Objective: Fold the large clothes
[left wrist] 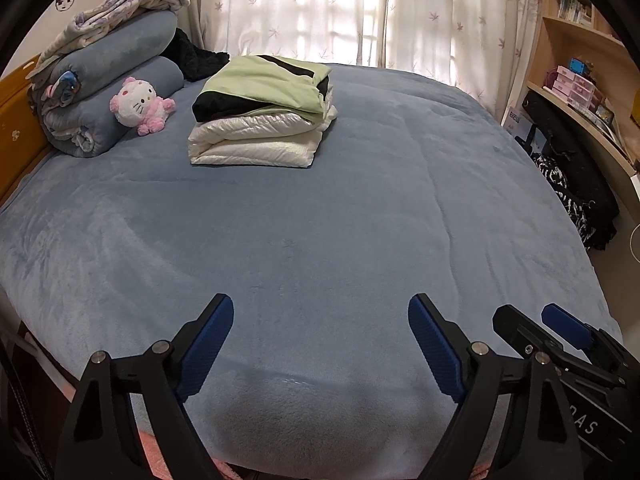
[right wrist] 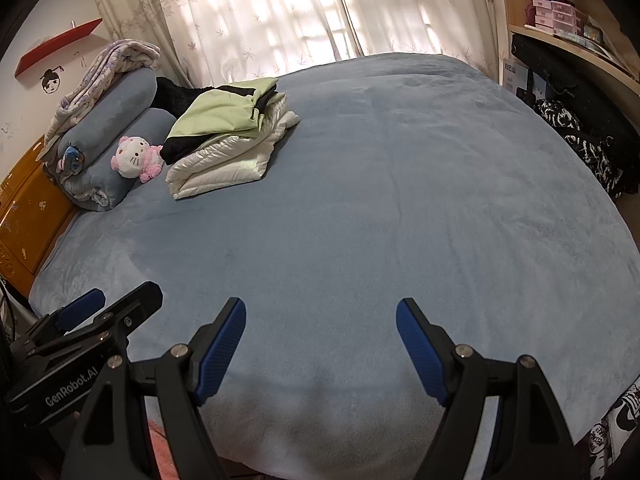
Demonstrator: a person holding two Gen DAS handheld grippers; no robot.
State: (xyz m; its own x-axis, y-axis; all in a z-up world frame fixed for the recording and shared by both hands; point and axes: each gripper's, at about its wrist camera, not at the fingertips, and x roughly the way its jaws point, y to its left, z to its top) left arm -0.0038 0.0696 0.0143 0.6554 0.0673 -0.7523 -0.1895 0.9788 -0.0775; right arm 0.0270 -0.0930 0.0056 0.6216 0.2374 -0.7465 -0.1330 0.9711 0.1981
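Observation:
A folded stack of clothes lies far back on the blue bed: a green and black jacket [left wrist: 272,84] on top of a folded white puffy coat [left wrist: 256,140]. The jacket [right wrist: 224,116] and the coat [right wrist: 224,168] also show in the right wrist view. My left gripper [left wrist: 320,336] is open and empty above the near edge of the bed [left wrist: 320,220]. My right gripper [right wrist: 320,332] is open and empty beside it, also over the near edge. The right gripper [left wrist: 560,332] shows at the lower right of the left wrist view, and the left gripper [right wrist: 104,308] at the lower left of the right wrist view.
Rolled blue blankets [left wrist: 116,80] with a patterned quilt and a pink plush cat [left wrist: 140,104] sit at the headboard, back left. A wooden shelf [left wrist: 580,60] and dark bags [left wrist: 572,184] stand right of the bed. Curtains [left wrist: 360,8] hang behind.

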